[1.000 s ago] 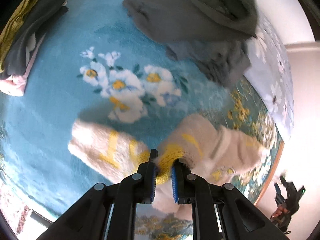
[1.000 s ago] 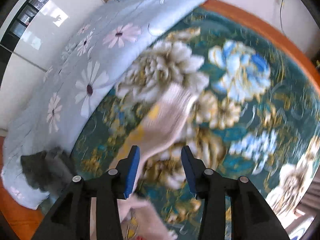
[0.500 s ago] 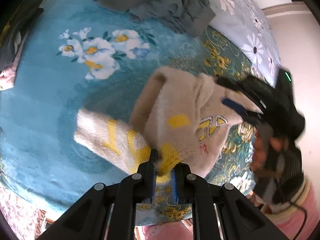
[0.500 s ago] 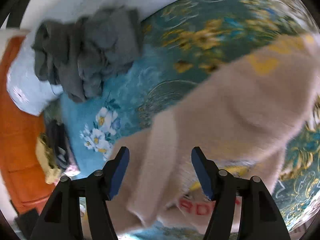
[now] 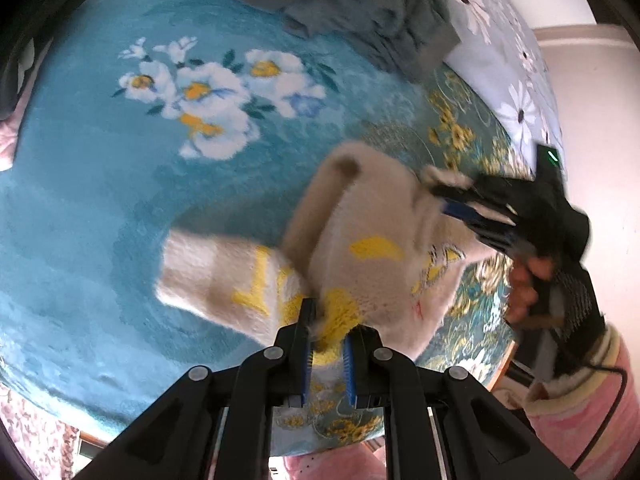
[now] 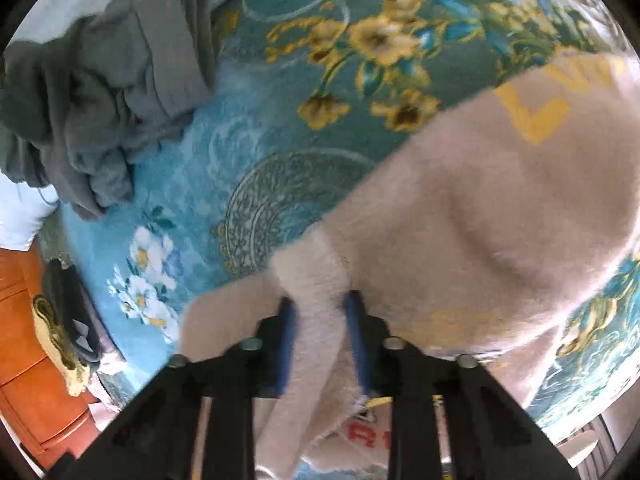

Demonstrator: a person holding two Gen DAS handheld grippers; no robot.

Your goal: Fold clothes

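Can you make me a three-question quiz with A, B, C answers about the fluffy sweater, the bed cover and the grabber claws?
1. Where is the pile of grey clothes?
A. On the flowered blanket, apart from the cream sweater
B. Under the sweater
C. In a basket

2. What colour are the big letters on the sweater?
A. Green
B. Yellow
C. Purple

3. What is the left gripper doing?
A. Standing wide open over bare blanket
B. Holding a grey sock
C. Pinching the sweater's yellow edge

Answers:
1. A: the right wrist view shows the grey pile lying on the blanket with blue cover between it and the sweater.
2. B: yellow lettering shows on the cream fleece in both views.
3. C: its blue pads sit close together on the yellow trim. The right gripper is closing on a cream fold.
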